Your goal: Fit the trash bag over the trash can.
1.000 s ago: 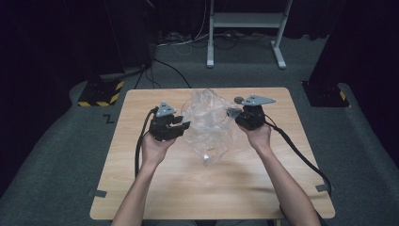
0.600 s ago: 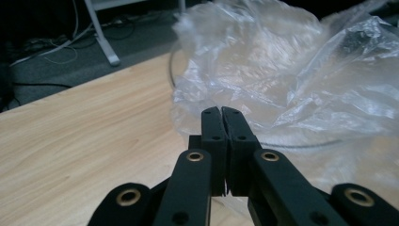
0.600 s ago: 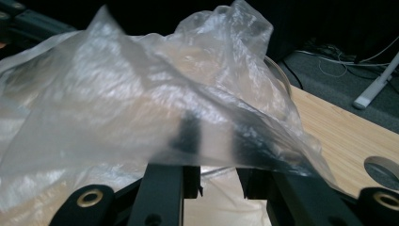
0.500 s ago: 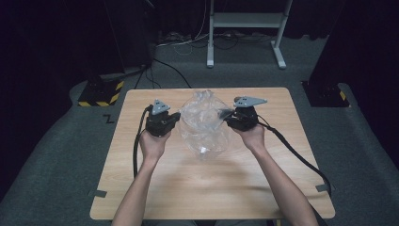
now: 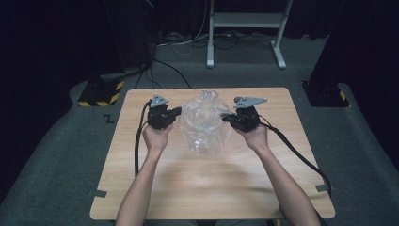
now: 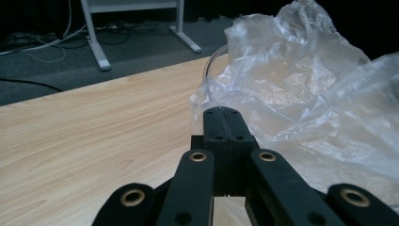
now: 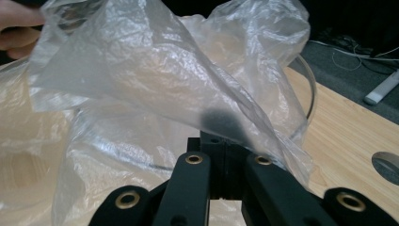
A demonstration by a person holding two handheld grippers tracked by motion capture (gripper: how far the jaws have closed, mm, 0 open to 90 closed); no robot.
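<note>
On the left of the high view, the left gripper (image 5: 175, 113) sits in the person's left hand (image 5: 156, 136), its tip at the left edge of a clear plastic bag (image 5: 205, 123). Its cable runs down along the forearm. In the left gripper view the two jaws stand pressed flat together, with the bag's edge (image 6: 301, 94) meeting their tip; whether a fold of film is actually pinched between them cannot be made out, since the plastic is see-through and the tip hides the contact.

The bag stands puffed up in the middle of the wooden counter (image 5: 188, 188), toward its far half, between the two grippers. A curved clear rim shows through the film in both gripper views; what that rim belongs to is hard to tell.

On the right, the right gripper (image 5: 227, 118) is held in the right hand (image 5: 254, 135), its tip at the bag's right edge. In the right gripper view the jaws are drawn together and a sheet of film (image 7: 155, 80) drapes over them, blurring their tip to a dark smudge, so the film appears caught there. At that view's top left corner, fingers of the other hand are cut off by the frame.
</note>
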